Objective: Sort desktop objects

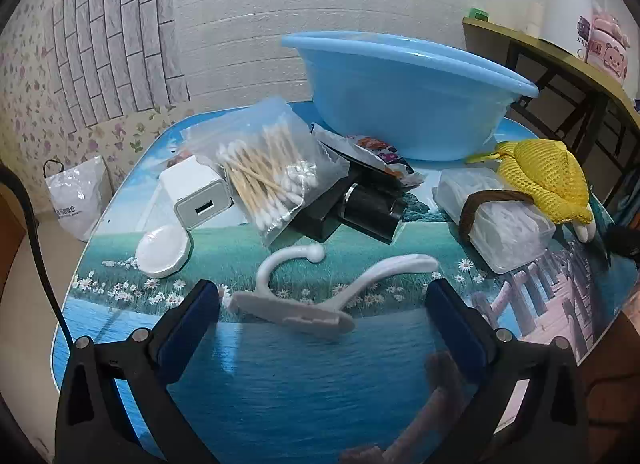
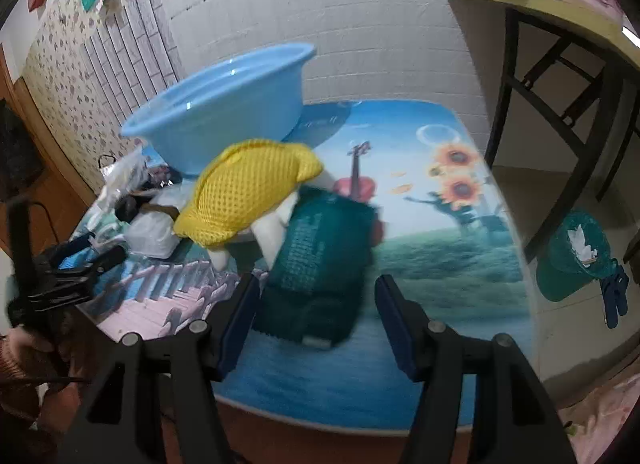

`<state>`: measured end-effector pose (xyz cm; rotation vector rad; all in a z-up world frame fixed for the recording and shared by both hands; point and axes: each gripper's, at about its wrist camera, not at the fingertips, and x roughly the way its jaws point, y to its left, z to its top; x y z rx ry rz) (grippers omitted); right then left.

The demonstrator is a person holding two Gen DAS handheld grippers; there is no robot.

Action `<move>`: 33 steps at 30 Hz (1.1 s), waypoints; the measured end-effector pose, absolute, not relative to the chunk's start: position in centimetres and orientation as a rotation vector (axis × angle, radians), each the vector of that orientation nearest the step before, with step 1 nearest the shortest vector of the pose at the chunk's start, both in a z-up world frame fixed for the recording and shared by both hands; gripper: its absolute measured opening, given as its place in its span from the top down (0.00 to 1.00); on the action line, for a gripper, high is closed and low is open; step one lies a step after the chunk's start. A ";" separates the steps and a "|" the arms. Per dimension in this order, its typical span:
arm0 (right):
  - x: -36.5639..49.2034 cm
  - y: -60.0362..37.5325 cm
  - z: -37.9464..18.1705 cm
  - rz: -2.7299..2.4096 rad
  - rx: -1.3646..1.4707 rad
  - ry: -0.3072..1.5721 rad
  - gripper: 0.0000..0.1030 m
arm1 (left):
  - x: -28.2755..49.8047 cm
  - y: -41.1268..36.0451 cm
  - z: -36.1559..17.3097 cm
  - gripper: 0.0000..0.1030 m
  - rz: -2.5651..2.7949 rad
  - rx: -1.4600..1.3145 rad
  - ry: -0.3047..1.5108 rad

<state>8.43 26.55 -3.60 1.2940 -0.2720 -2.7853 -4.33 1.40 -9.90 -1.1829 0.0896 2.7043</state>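
Lying flat: white double hook; green pack blurred, maybe mesh.

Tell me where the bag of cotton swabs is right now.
In the left wrist view, the bag of cotton swabs lies left of centre on the table, between the white charger and the black box.

Open worktop stretches right of the blue basin; clutter crowds its front and left side.
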 end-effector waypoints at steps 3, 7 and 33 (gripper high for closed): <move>7.4 25.7 -4.0 -2.836 1.298 -0.191 0.41 | -4.3 1.4 -10.0 0.00 2.702 -1.174 0.092; 7.0 25.5 -4.3 -2.873 1.269 -0.179 0.41 | -4.1 1.4 -10.1 0.00 2.703 -1.169 0.092; 7.3 24.6 -4.8 -2.925 1.236 -0.074 0.37 | -4.9 1.9 -10.5 0.00 2.721 -1.171 0.084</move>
